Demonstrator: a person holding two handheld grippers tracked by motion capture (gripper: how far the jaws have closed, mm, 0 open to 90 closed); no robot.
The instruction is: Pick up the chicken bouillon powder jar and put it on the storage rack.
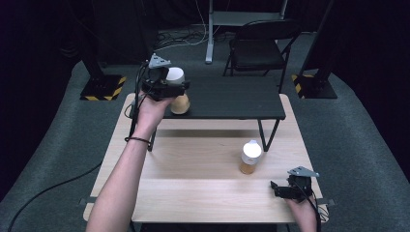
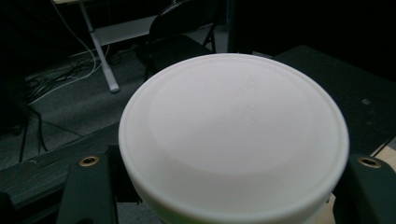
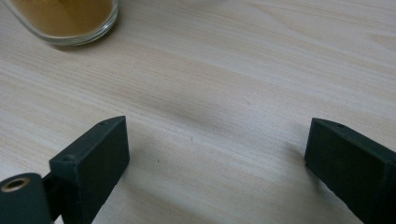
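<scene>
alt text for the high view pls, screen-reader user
The left gripper, held in a person's hand, is shut on a white-lidded jar of tan contents at the front left of a black shelf on a light wooden table. A second jar stands on the table near the open, idle right gripper.

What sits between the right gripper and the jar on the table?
Nothing visible. The right gripper rests open on the table, and only bare wood lies between it and the white-lidded jar. The left gripper holds another jar at the black shelf.
</scene>
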